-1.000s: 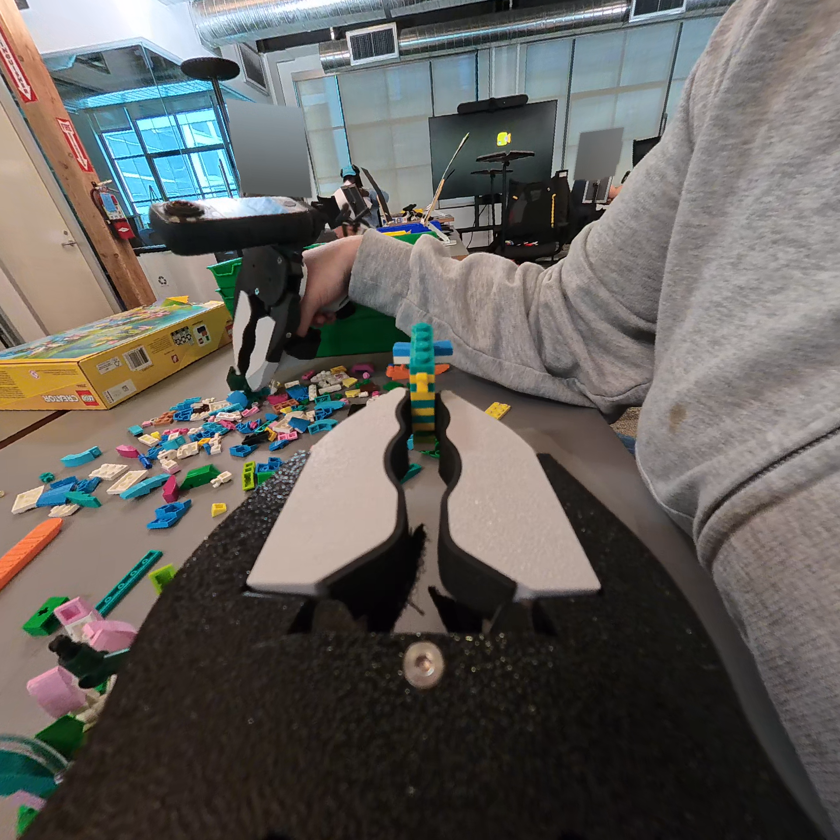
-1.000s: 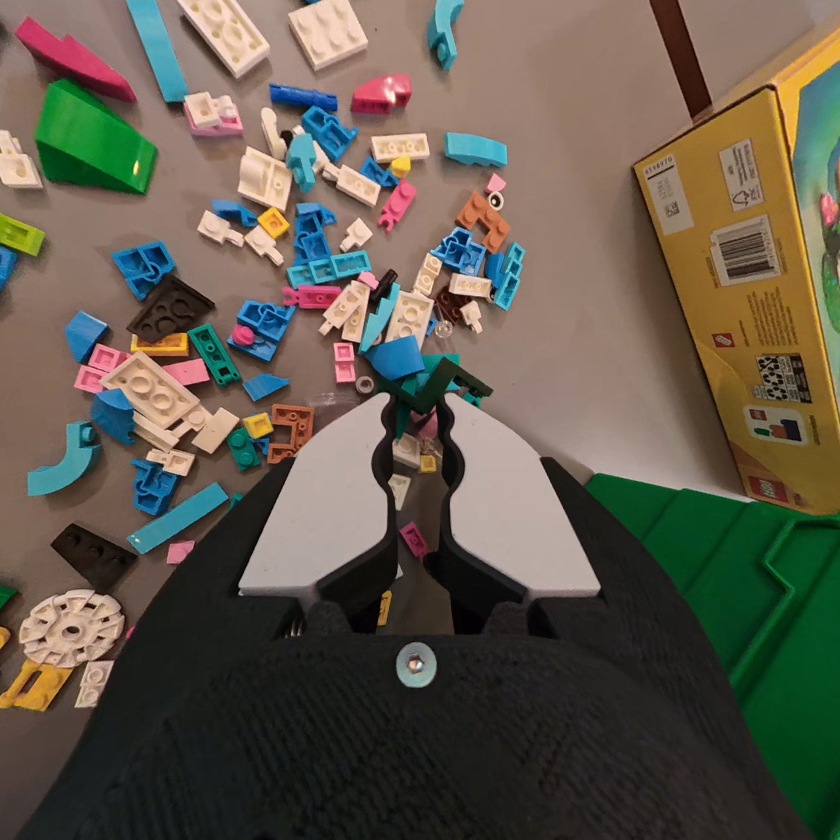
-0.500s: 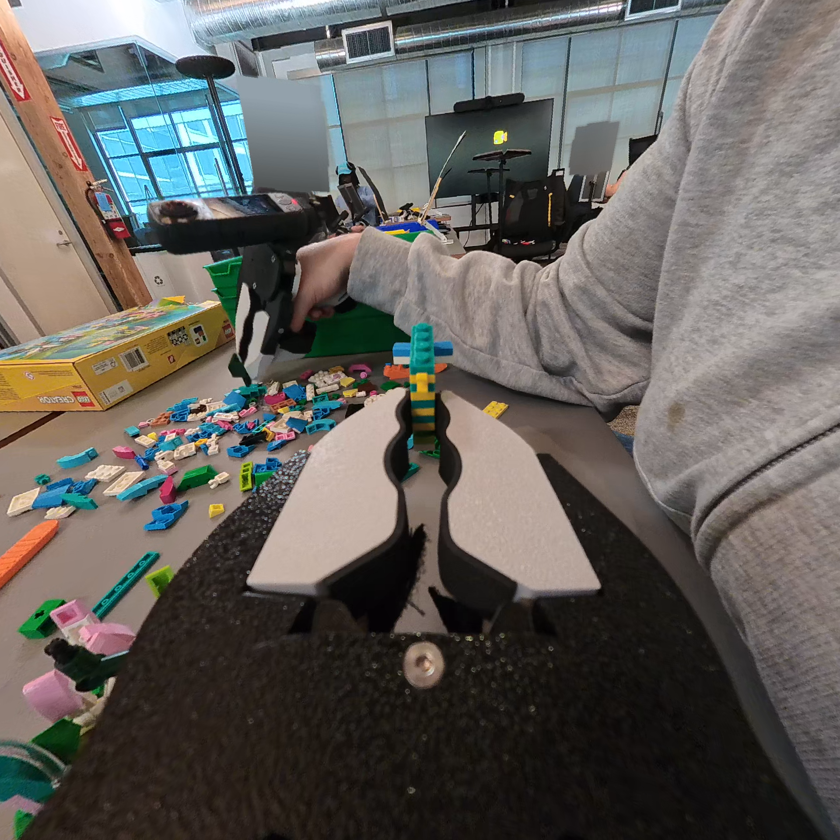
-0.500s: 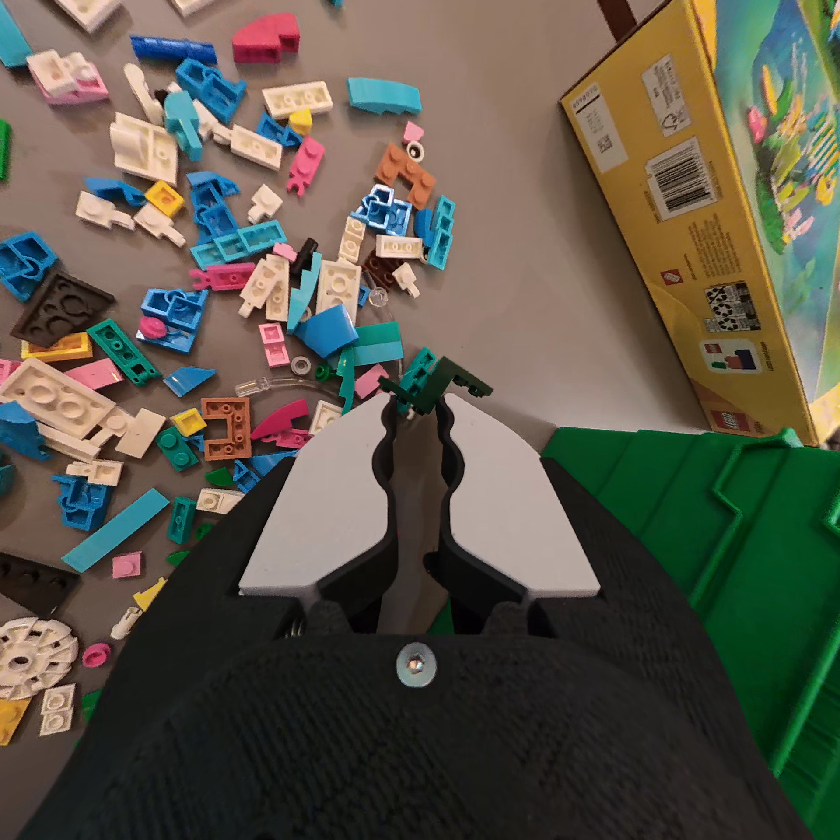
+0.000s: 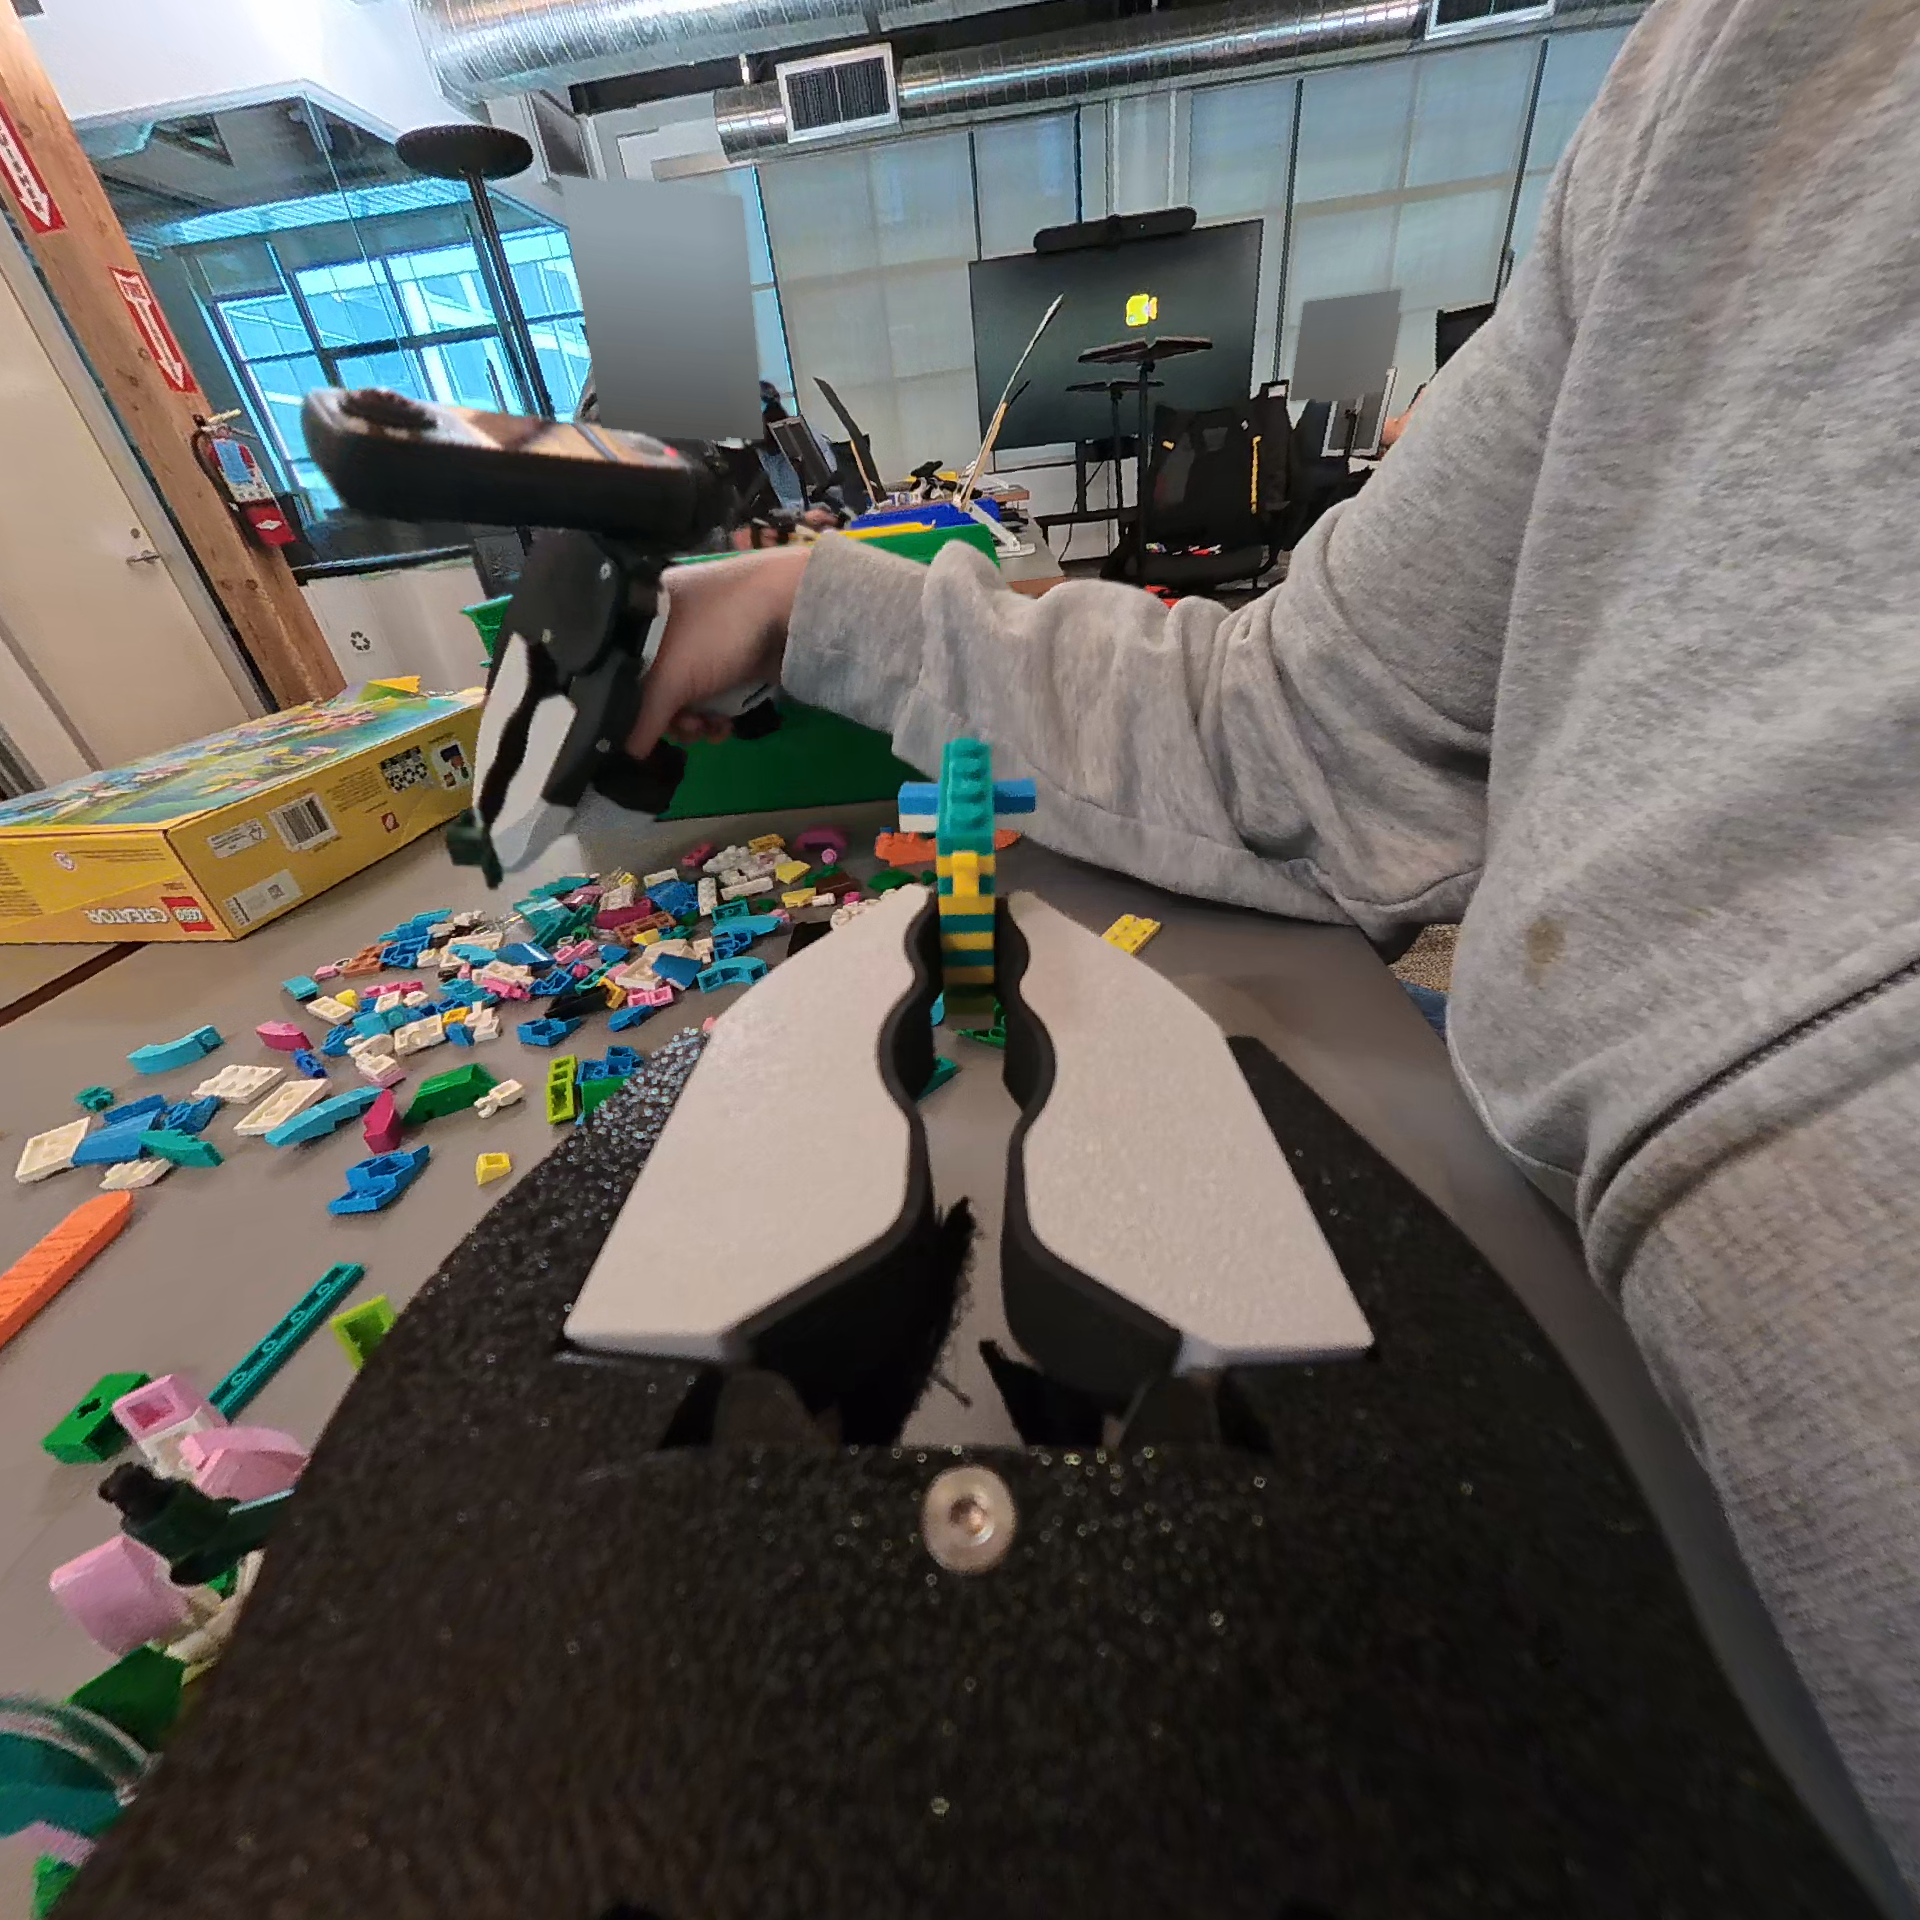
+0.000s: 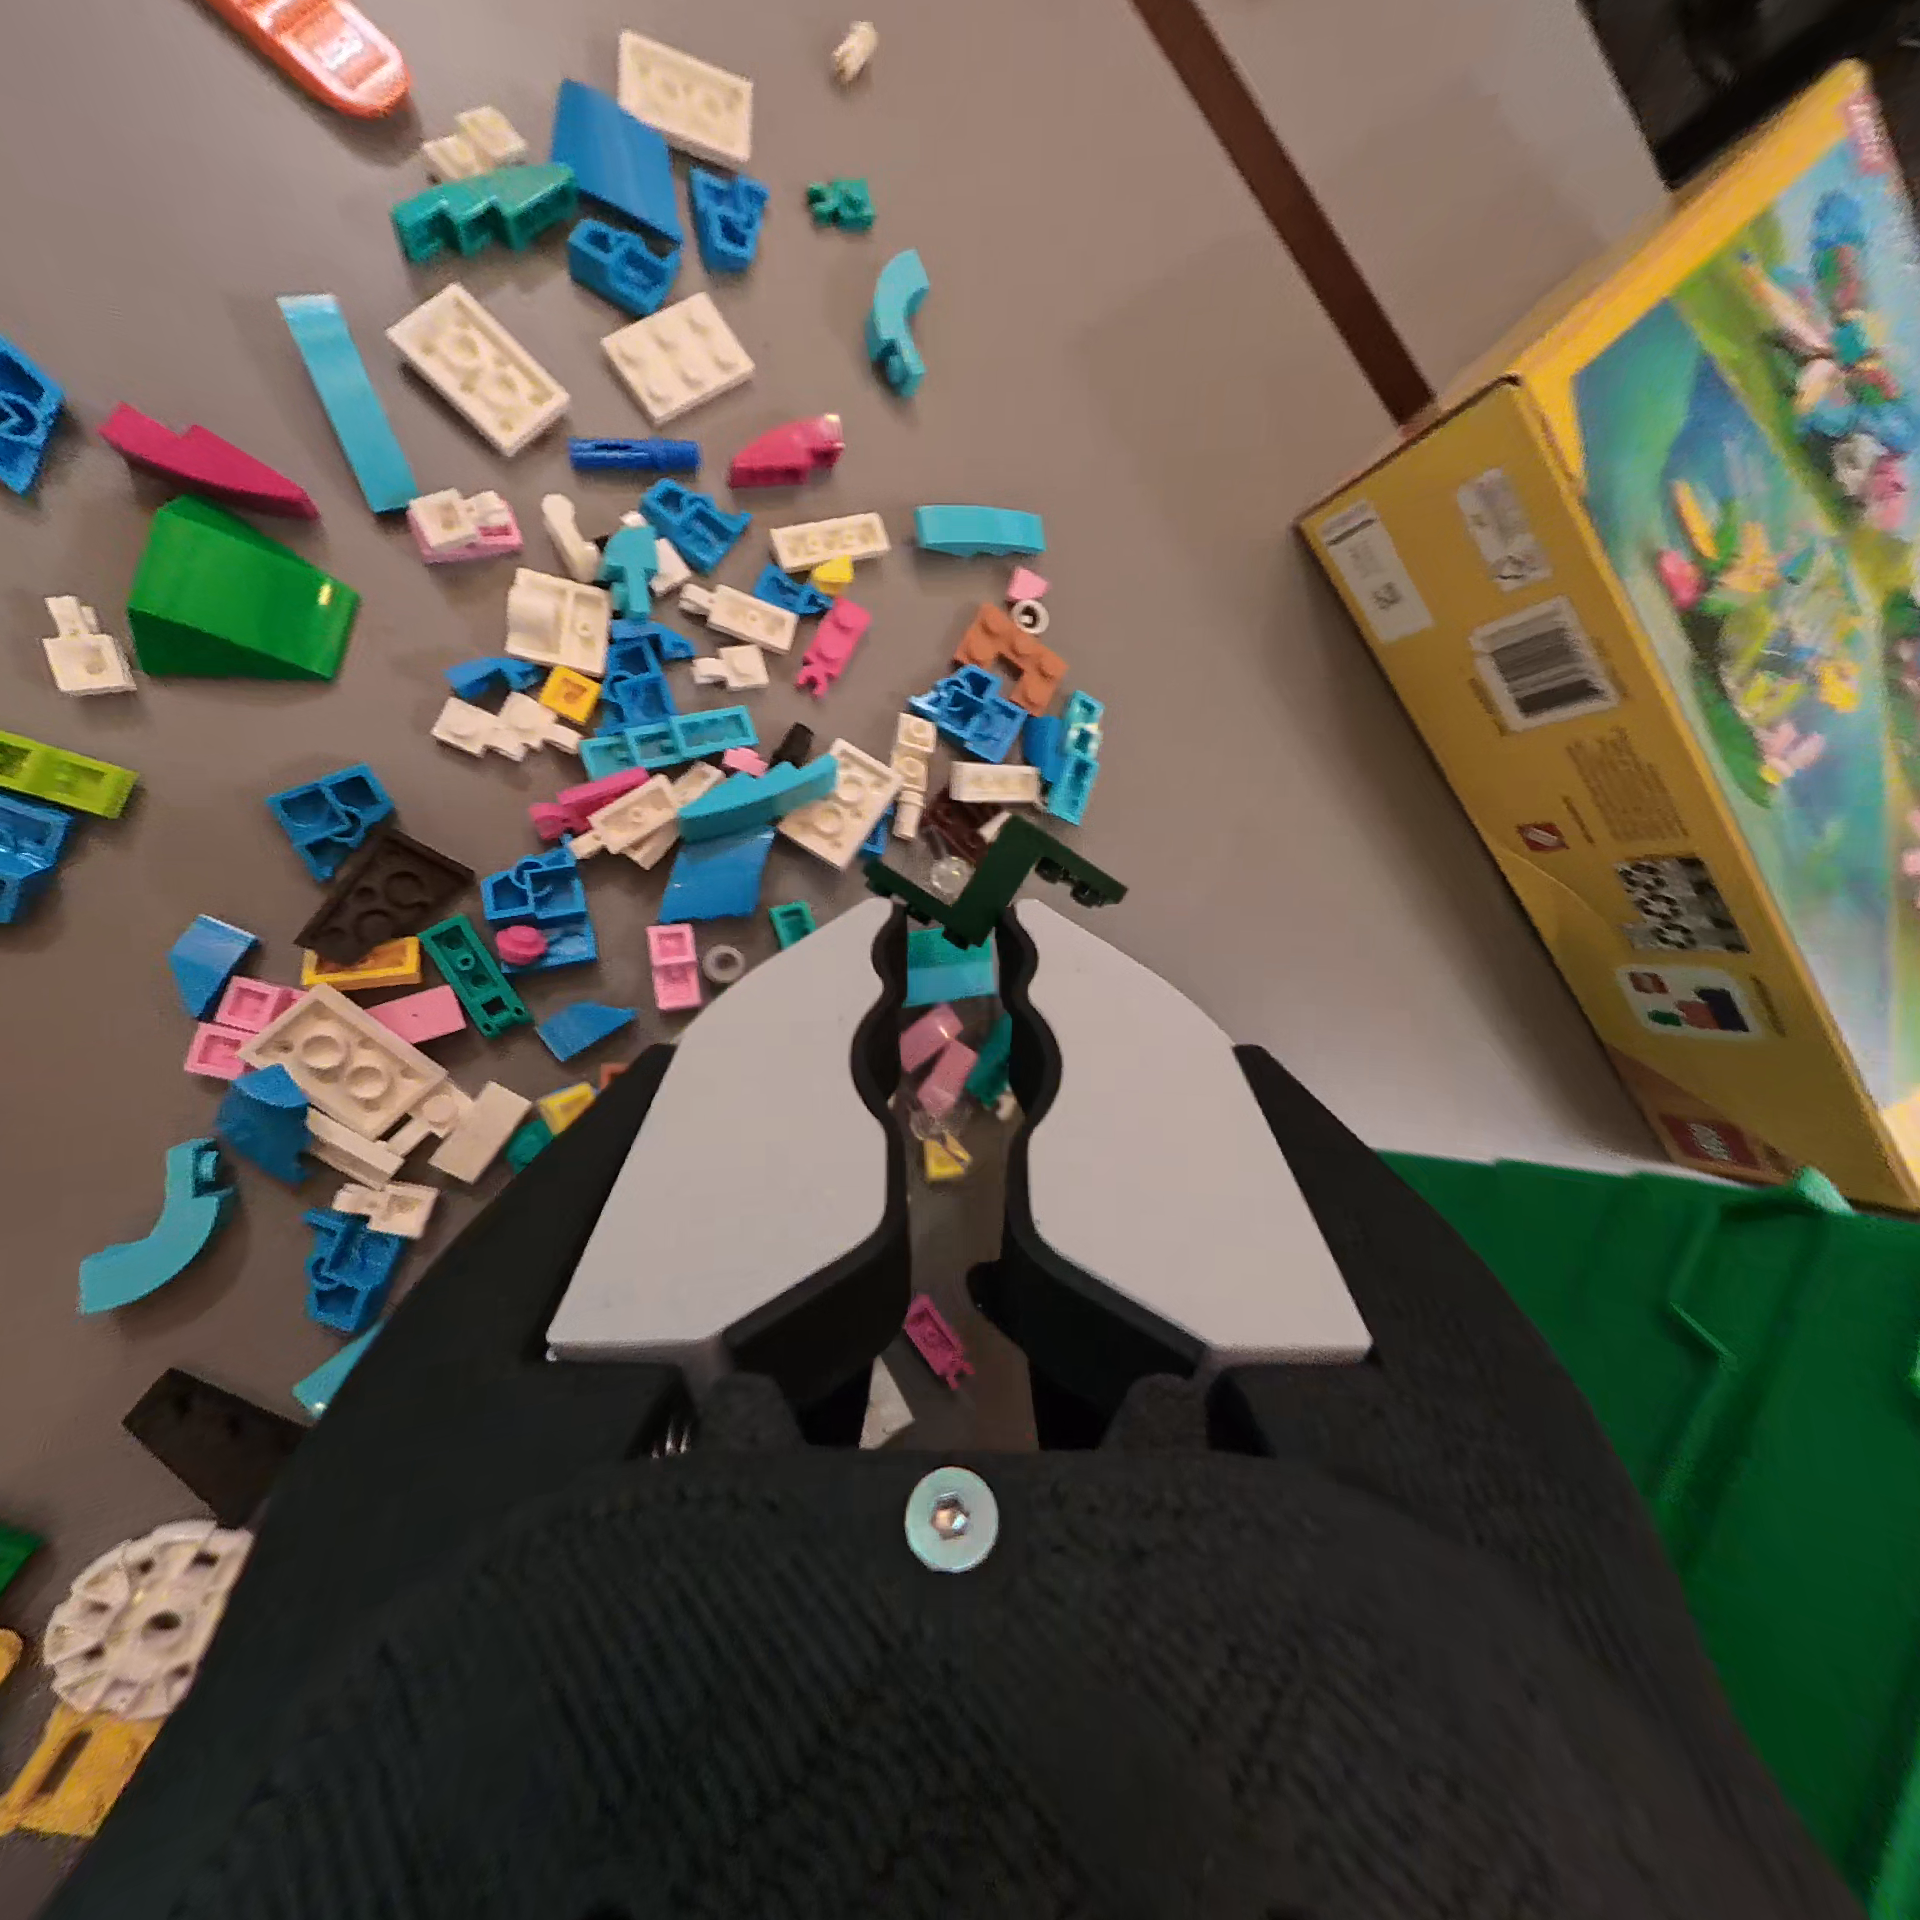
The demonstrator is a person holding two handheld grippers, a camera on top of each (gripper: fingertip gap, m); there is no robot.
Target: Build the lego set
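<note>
Here the right claw (image 6: 948, 914) pinches an angular dark-green studded plate (image 6: 997, 878).

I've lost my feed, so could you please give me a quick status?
Left tool clamps striped brick tower. Right tool grips dark green piece above loose bricks. Nothing blocking.

**Two Grippers, One Striped Tower, Dozens of Loose Bricks**

Two handheld grippers work over one grey table (image 6: 1195, 499): the left gripper (image 5: 961, 935), its two fingers closed on a single teal-and-yellow brick tower (image 5: 966, 883), and the right gripper (image 6: 951, 920), pinching one dark green angled piece (image 6: 997, 873). One yellow box (image 6: 1621, 665) lies at the table's edge, beside one green bin (image 6: 1662, 1351). Loose bricks (image 6: 644, 665) number in the dozens, too many and too overlapped to count exactly; among them are one large green slope (image 6: 234, 597), one orange piece (image 6: 312, 52) and one white wheel-like disc (image 6: 135, 1621). One grey sleeve (image 5: 1195, 707) crosses the left wrist view.
</note>
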